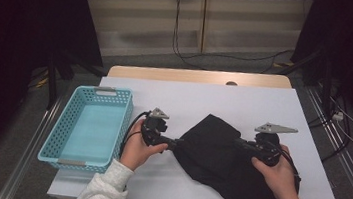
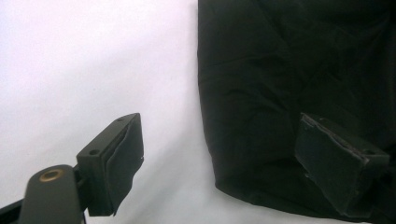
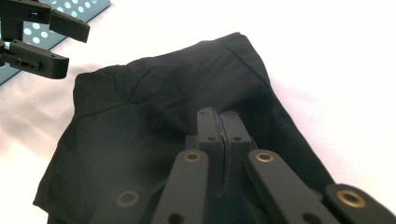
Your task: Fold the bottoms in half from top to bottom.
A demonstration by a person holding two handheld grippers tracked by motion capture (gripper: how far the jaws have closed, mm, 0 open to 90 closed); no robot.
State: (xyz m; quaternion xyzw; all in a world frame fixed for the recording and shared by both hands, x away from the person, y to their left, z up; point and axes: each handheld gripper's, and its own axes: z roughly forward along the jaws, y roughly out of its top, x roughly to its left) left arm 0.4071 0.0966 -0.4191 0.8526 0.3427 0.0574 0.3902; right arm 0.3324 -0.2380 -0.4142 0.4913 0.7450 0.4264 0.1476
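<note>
Black cloth garment (image 1: 223,157) on white table, crumpled.

Soft dark fabric, matte, folded over itself w/ creases; lies right of table's centre, running diagonally from a rounded upper-left end down toward the near right edge. Left edge (image 2: 205,116) fairly straight, flat on the tabletop, corner rounded. One fold near its right end is pinched up off the surface (image 3: 219,140); rest sags in loose wrinkles.

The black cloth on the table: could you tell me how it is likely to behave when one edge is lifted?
The black cloth lies in soft creases and folds, so it would probably sag and drape, not hold shape. It looks thin and likely light. The right gripper seems to have its jaws pinched on a fold, so lifting would likely trail the rest across the table.
</note>
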